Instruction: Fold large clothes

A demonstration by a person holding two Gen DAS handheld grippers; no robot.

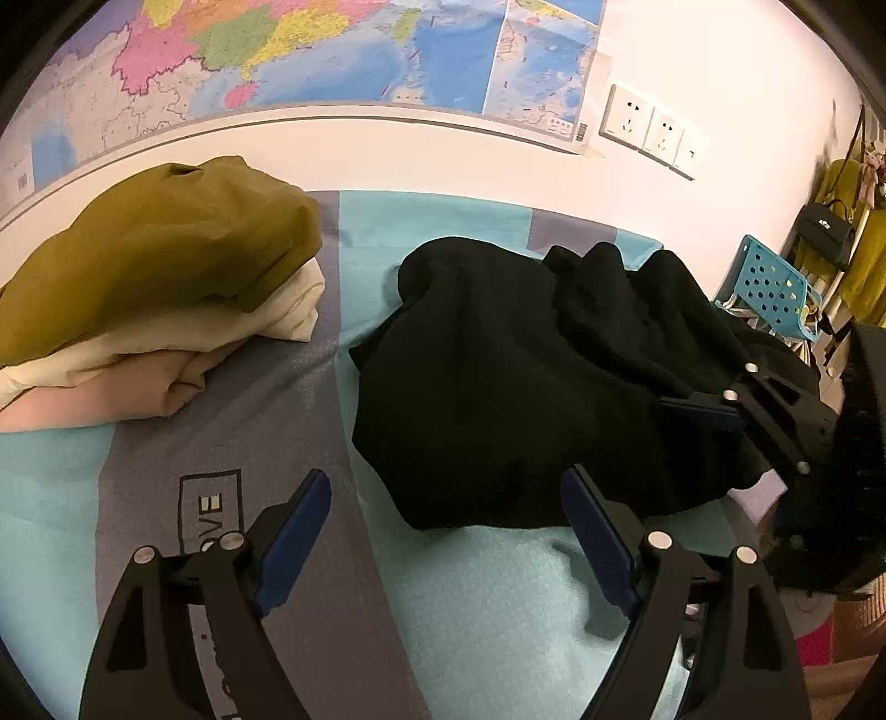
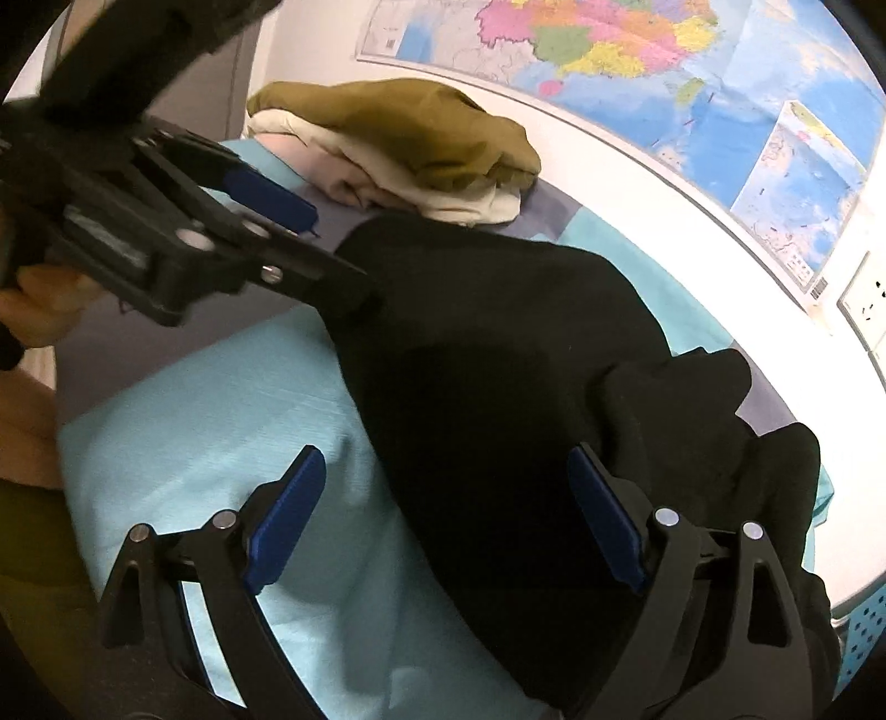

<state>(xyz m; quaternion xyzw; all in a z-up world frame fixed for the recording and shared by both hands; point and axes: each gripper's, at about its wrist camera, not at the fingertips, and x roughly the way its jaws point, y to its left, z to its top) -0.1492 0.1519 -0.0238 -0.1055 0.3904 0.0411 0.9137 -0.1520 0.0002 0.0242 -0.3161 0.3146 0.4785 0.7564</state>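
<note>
Black garment (image 1: 498, 376) — hand-held grippers angled down

This is a home bedroom. A bed with a turquoise and grey sheet (image 1: 487, 598) fills the near ground and runs up to a white wall, where a large coloured map (image 1: 310, 50) hangs with a row of wall sockets (image 1: 653, 130) to its right. Folded clothes (image 1: 155, 288) are piled on the far left of the bed beside a loose black garment (image 1: 498, 376), and at the far right stand a blue perforated basket (image 1: 772, 282) and a black handbag (image 1: 825, 230) hanging among yellow-green clothing.
</note>
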